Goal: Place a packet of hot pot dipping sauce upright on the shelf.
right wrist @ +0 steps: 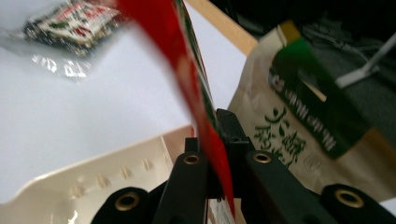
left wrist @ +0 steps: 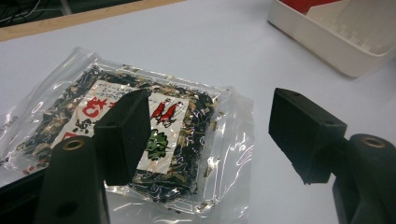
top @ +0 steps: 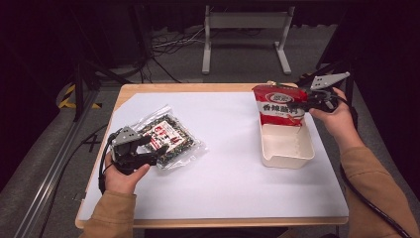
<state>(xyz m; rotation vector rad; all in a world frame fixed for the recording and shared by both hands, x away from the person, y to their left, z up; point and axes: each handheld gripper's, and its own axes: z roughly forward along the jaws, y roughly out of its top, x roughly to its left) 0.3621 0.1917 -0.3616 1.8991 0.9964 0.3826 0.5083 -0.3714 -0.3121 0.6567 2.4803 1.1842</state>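
Observation:
A red snack packet [top: 278,105] stands upright in the far end of a cream plastic tray [top: 287,148] at the table's right. My right gripper [top: 308,101] is shut on the packet's right edge; in the right gripper view the red packet [right wrist: 196,93] runs up from between the closed jaws. At the left, a clear bag of dark dried food with a red and white label [top: 167,136] lies flat on the white sheet. My left gripper [top: 159,148] rests at the bag's near edge, open, its jaws spread over the bag [left wrist: 140,135] with nothing gripped.
A beige packet with a green band [right wrist: 303,121] lies behind the tray near the table's far right corner. The white sheet [top: 223,168] covers most of the wooden table. Beyond the far edge are cables and a grey stand on the floor.

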